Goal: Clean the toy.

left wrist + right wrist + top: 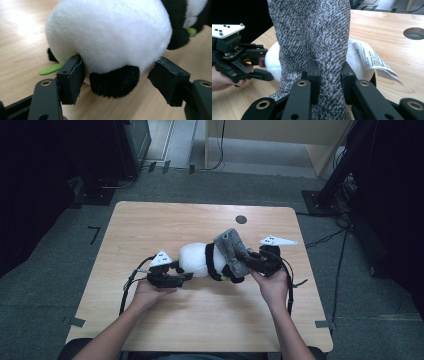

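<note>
Right gripper: jaws nearly closed, clamped on a grey knit sock; the cloth rises straight up out of the jaws and away from the gripper. In the high view the sock drapes over the panda's end nearest the right gripper. Left gripper: jaws partly open, straddling the panda at its white rounded end; left pad touches the fur, right pad stands just clear of it, so no real grip, more a brace. A black paw sits between the jaws, low. Panda lies on its side on the desk, long axis running from one gripper to the other, left gripper at one end, right at the other. Key relation: the sock's pull line follows that axis, toward the left gripper. My read: sock goes further onto the panda by pulling along the axis while the left holds the body against the pull. White label sticks out just right of the sock. Risk: left not clamped, panda slides.
</note>
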`<move>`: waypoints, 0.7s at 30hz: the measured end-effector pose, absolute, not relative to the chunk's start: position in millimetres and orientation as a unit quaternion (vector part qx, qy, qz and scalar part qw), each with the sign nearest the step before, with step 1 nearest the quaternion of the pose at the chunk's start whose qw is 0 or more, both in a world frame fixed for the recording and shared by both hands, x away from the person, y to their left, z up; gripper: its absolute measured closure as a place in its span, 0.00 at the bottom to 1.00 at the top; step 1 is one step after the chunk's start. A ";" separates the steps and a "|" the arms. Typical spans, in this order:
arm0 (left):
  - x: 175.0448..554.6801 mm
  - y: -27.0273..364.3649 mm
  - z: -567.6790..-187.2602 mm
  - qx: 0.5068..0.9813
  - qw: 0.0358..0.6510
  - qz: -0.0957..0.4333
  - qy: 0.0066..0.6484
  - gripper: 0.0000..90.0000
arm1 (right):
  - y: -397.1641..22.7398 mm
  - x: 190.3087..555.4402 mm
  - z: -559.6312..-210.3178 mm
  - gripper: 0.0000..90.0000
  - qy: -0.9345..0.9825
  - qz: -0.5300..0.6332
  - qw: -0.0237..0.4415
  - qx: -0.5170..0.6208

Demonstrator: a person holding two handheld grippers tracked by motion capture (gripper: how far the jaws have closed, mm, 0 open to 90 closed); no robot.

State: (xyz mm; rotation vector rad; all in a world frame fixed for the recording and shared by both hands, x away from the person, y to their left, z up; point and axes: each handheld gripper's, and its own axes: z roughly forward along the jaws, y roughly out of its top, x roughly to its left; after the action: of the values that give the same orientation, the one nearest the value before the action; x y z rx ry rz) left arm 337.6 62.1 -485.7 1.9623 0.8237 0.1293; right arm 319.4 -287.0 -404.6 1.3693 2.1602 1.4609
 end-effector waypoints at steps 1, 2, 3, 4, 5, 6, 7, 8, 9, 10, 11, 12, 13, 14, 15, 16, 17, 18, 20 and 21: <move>337.5 65.1 -483.6 0.806 0.486 0.044 0.335 0.32 | -287.9 319.2 -404.4 0.85 0.730 0.492 0.098 0.463; 337.8 67.0 -482.0 0.805 0.489 0.037 0.334 0.32 | -289.1 318.9 -404.6 0.85 0.730 0.491 0.097 0.465; 338.3 69.7 -479.5 0.805 0.492 0.030 0.330 0.32 | -290.0 318.4 -404.8 0.85 0.731 0.491 0.096 0.465; 338.4 72.1 -476.7 0.805 0.496 0.025 0.324 0.31 | -291.1 317.5 -405.2 0.85 0.731 0.490 0.096 0.466; 338.6 74.2 -474.0 0.806 0.500 0.026 0.317 0.31 | -292.2 316.4 -405.6 0.85 0.732 0.488 0.095 0.466; 339.1 76.1 -471.4 0.806 0.503 0.030 0.311 0.31 | -293.1 315.5 -406.3 0.85 0.733 0.487 0.094 0.465; 340.4 77.6 -468.3 0.808 0.502 0.042 0.304 0.31 | -294.1 314.8 -406.9 0.85 0.734 0.486 0.092 0.466; 342.4 79.1 -465.3 0.810 0.501 0.051 0.300 0.31 | -294.8 313.9 -407.2 0.85 0.734 0.485 0.092 0.467; 345.9 81.0 -462.5 0.811 0.503 0.052 0.295 0.31 | -295.3 313.4 -407.7 0.85 0.734 0.484 0.092 0.467; 350.7 82.6 -460.0 0.811 0.505 0.047 0.292 0.31 | -295.9 313.1 -408.0 0.85 0.734 0.484 0.091 0.467; 356.1 83.8 -457.9 0.811 0.505 0.040 0.292 0.32 | -296.3 312.9 -408.3 0.85 0.733 0.484 0.090 0.469; 361.9 84.5 -456.2 0.813 0.505 0.032 0.289 0.33 | -296.7 312.9 -408.8 0.85 0.733 0.484 0.089 0.469; 366.9 85.0 -454.7 0.815 0.506 0.028 0.283 0.33 | -296.8 313.0 -409.3 0.85 0.733 0.485 0.086 0.470; 371.6 85.5 -453.6 0.815 0.508 0.023 0.278 0.34 | -297.0 313.1 -409.5 0.85 0.733 0.486 0.086 0.469; 376.0 85.7 -452.3 0.816 0.509 0.019 0.273 0.34 | -297.2 313.0 -409.5 0.85 0.734 0.485 0.085 0.469; 380.2 85.8 -451.6 0.817 0.512 0.014 0.266 0.34 | -297.7 313.0 -409.4 0.85 0.734 0.484 0.085 0.468; 385.0 85.8 -450.7 0.820 0.512 0.011 0.257 0.34 | -298.4 313.2 -409.7 0.84 0.735 0.485 0.083 0.467; 387.7 85.5 -450.5 0.820 0.513 0.013 0.253 0.34 | -299.2 313.4 -410.3 0.84 0.735 0.485 0.080 0.467; 395.4 84.0 -451.0 0.822 0.514 0.000 0.245 0.34 | -300.1 313.8 -411.2 0.84 0.735 0.486 0.078 0.467; 399.0 82.1 -452.1 0.826 0.508 -0.002 0.245 0.34 | -300.2 313.8 -411.4 0.84 0.735 0.485 0.077 0.468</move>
State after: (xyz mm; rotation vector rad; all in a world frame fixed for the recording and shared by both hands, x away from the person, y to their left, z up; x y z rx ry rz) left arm 399.0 82.1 -452.1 1.9892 0.5897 -0.0054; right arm 313.8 -300.2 -411.4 1.4006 2.2014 1.4538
